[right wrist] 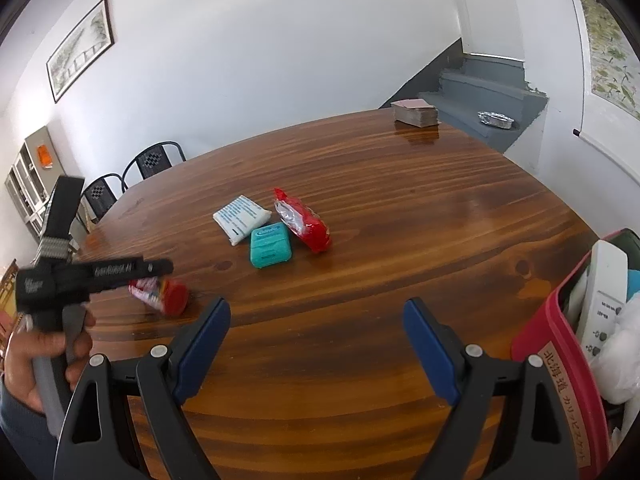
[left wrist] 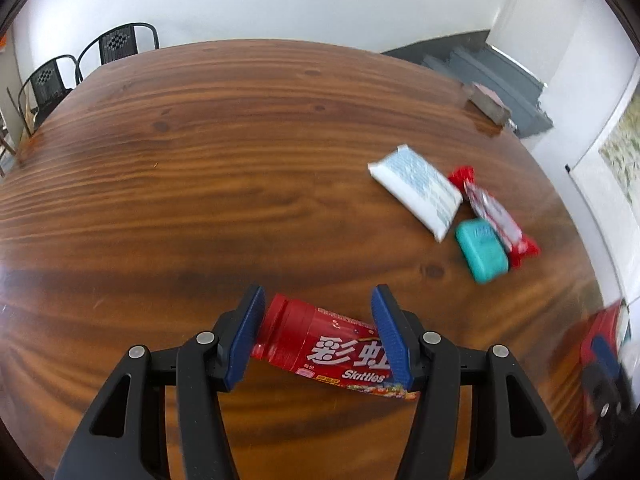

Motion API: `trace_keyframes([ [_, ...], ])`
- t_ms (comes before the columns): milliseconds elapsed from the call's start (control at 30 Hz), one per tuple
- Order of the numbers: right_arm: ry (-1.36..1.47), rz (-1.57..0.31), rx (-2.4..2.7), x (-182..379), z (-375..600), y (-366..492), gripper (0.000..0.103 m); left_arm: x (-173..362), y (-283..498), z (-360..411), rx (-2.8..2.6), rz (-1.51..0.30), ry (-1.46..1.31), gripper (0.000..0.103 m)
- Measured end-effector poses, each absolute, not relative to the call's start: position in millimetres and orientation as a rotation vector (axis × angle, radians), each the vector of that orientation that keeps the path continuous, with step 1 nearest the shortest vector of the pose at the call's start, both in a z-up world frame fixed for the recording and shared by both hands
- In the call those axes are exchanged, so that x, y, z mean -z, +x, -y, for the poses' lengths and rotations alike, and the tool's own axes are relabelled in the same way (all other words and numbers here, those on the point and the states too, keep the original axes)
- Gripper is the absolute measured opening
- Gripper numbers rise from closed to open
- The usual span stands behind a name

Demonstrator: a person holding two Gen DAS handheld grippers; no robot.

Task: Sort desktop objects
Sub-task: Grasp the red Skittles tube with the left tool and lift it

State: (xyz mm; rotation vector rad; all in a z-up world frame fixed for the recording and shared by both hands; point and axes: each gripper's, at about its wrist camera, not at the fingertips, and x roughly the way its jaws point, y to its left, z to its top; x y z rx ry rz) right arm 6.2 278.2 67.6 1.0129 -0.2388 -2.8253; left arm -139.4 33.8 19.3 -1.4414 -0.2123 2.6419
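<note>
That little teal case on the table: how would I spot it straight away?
Look at the wooden table, where three small things lie together in the middle. The teal case sits nearest the camera, between the white packet and the red wrapper. It alone is a hard, rounded box.

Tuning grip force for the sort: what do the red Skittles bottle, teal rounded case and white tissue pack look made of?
Red Skittles bottle: looks like hard plastic with a glossy printed sleeve and a ribbed cap.
Teal rounded case: probably moulded rigid plastic, semi-matte, with rounded corners and a lid seam.
White tissue pack: soft thin film wrap, slightly shiny, with pillowed edges.
</note>
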Motion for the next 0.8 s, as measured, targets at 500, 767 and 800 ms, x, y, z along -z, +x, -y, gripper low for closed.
trace_keyframes([
  [500, 0.992, 0.272, 2.839, -70.5, -283.4, 9.4, 0.091, -30.6, -92.1, -24.2, -2.609, 0.63, -1.443, 0.059],
  [767, 0.976, 0.293, 2.848, -72.5, -287.3, 11.8, 0.091, -22.0, -96.5, -32.1, -2.621, 0.813, -1.481, 0.059],
  [800, 0.973, 0.293, 2.847, -72.7, -287.2, 12.1, 0.091, -19.5, -99.7, -33.2, -2.628, 0.83, -1.49, 0.06],
])
